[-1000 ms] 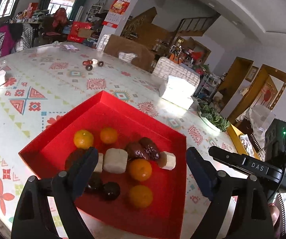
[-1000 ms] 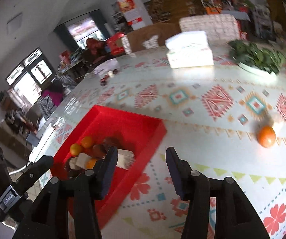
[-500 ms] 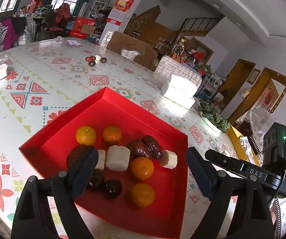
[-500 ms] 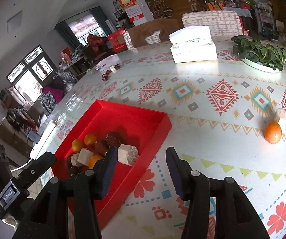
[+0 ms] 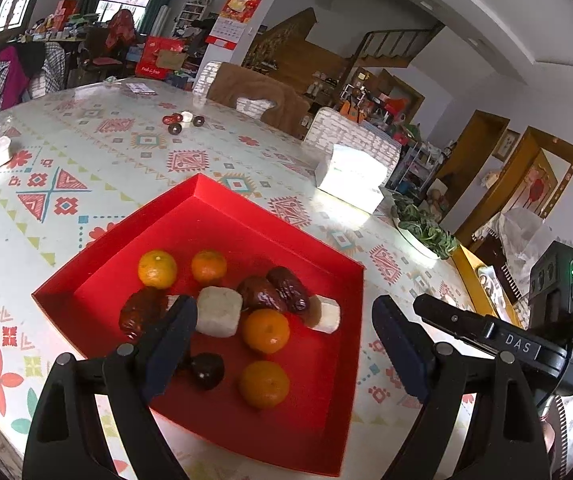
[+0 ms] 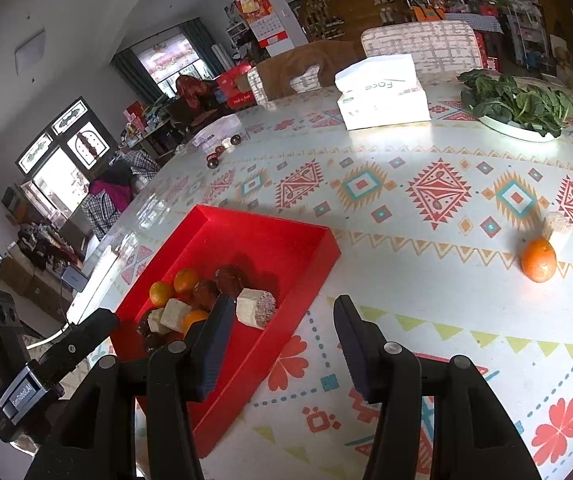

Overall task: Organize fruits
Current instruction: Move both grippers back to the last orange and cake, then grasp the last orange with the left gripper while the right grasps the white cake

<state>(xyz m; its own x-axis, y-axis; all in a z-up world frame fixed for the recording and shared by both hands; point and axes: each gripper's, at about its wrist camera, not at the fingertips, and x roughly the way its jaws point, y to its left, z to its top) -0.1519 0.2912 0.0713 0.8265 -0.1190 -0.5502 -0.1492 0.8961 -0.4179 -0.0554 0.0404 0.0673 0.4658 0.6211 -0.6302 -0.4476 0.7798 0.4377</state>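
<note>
Patterned tablecloth (image 5: 98,168) fills the left wrist view, where the left gripper (image 5: 284,344) hangs wide open and empty above the red tray (image 5: 242,216) of oranges, dark fruits, perhaps dates, and pale chunks. From the right wrist, the right gripper (image 6: 282,340) gapes empty beside the tray's edge; a lone orange (image 6: 538,260) sits well apart, touching a pale chunk (image 6: 558,228).
</note>
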